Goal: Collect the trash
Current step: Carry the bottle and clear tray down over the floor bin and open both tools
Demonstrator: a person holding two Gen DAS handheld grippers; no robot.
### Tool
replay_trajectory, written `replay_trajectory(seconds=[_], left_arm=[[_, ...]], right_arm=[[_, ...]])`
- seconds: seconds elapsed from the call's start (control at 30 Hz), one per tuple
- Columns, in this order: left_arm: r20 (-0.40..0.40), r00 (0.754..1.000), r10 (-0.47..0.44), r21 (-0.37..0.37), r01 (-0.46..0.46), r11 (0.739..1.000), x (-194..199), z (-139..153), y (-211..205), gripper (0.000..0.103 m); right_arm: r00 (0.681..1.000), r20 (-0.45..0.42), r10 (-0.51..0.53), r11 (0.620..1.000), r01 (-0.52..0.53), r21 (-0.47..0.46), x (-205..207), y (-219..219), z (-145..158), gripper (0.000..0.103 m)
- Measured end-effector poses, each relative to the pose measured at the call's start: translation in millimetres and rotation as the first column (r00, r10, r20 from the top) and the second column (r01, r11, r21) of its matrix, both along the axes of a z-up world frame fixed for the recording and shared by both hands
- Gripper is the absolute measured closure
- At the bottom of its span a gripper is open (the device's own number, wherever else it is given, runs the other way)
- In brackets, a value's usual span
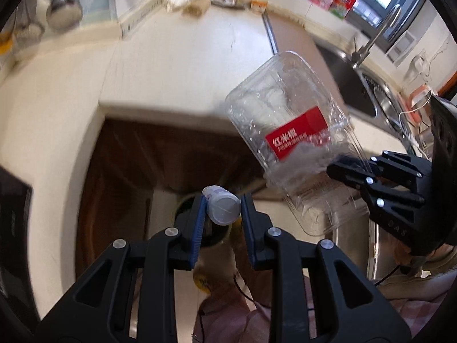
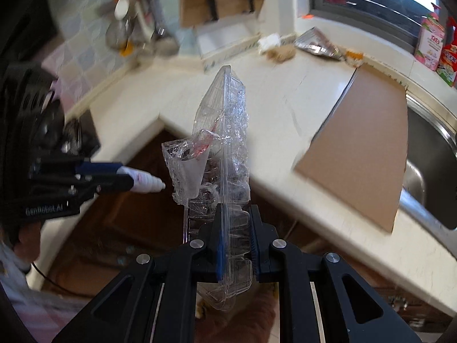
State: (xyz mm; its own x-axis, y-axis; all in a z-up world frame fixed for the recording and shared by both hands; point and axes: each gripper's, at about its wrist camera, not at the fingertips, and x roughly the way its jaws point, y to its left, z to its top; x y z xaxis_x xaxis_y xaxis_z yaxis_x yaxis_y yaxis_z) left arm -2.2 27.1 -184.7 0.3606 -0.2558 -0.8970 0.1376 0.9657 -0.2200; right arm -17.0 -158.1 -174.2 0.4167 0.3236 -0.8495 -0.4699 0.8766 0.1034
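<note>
Above the cream counter [image 1: 177, 65], with wrappers [image 2: 317, 44] by its back wall, the left gripper [image 1: 222, 211] pinches a small white bottle [image 1: 223, 208] crosswise, while the right gripper [image 2: 236, 228] clamps a clear plastic tray [image 2: 225, 143] edge-on, pointing away.

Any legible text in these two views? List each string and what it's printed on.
"红米椒" — red label on the clear plastic container clamped in the right tool; the smaller line under it is blurred.
"GenRobot.AI" — body of the left tool, seen from the right wrist, slightly blurred.
Pink carton and red bottle on the windowsill: print too blurred to read.
Small white bottle in the left tool: markings unreadable.
</note>
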Motion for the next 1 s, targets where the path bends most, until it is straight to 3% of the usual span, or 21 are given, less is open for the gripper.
replay_trajectory(seconds=[0.2, 0.3, 0.53, 0.73, 0.87, 1.0], left_arm=[[-0.087, 0.996, 0.012, 0.001, -0.012, 1.0, -13.4, -64.8, 6.1, 0.081], [-0.125, 0.992, 0.016, -0.007, -0.017, 1.0, -15.7, -102.6, 6.5, 0.081], [-0.252, 0.966, 0.049, -0.024, -0.057, 0.998, -10.8, -221.6, 2.6, 0.081], [-0.304, 0.951, 0.05, -0.01, -0.056, 0.998, 7.2, -302.4, 0.8, 0.081], [-0.32, 0.945, 0.062, -0.007, -0.068, 0.998, 24.4, -334.1, -3.5, 0.081], [-0.356, 0.933, 0.063, -0.01, -0.072, 0.997, 39.0, -358.6, -2.3, 0.08]], right_arm=[[0.996, -0.064, 0.063, 0.993, -0.069, -0.091, -41.3, 20.0, -59.6, 0.089], [0.99, -0.122, 0.073, 0.987, -0.089, -0.133, -53.7, 29.3, -103.4, 0.089], [0.945, -0.327, 0.001, 0.981, -0.065, -0.185, -58.4, 38.9, -246.1, 0.089], [0.917, -0.399, -0.01, 0.968, -0.092, -0.235, -53.6, 54.9, -358.4, 0.089], [0.905, -0.425, -0.023, 0.962, -0.095, -0.255, -50.0, 62.0, -408.5, 0.088], [0.888, -0.458, -0.024, 0.965, -0.099, -0.243, -33.4, 70.7, -437.1, 0.088]])
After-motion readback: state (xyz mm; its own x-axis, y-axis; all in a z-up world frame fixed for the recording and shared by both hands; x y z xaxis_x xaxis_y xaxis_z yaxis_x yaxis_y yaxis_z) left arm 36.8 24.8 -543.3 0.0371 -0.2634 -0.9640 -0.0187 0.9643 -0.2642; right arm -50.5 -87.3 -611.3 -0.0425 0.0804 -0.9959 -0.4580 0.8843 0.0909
